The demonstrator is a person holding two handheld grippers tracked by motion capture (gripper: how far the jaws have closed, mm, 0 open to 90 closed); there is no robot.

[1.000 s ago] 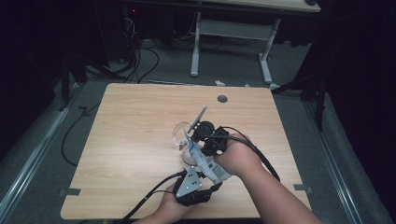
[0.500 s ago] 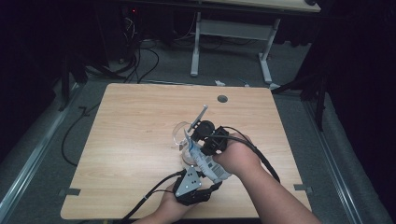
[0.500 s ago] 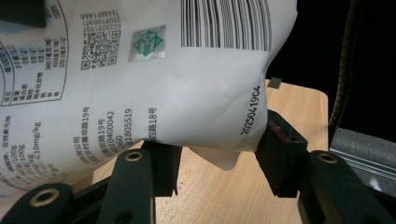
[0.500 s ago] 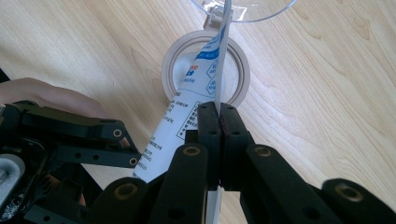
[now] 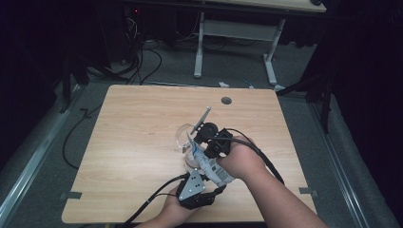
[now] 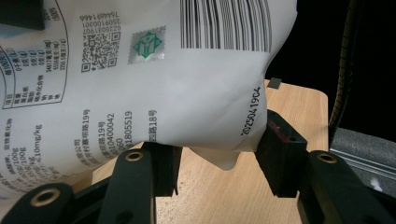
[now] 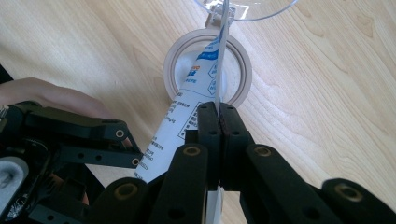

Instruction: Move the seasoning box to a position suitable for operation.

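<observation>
pinching the white pouch edge over a round container, right gripper clamps tight; left gripper grips its bottom.

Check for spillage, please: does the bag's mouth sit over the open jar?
Yes: in the right gripper view the bag tips into the round jar.

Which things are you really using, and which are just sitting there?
In use:
- bag, pinched by the right gripper and held between the left gripper's jaws
- round jar, under the bag's end
- clear lid, beside the jar

Just there:
- table's hole
- floor cables
- desk legs
</observation>
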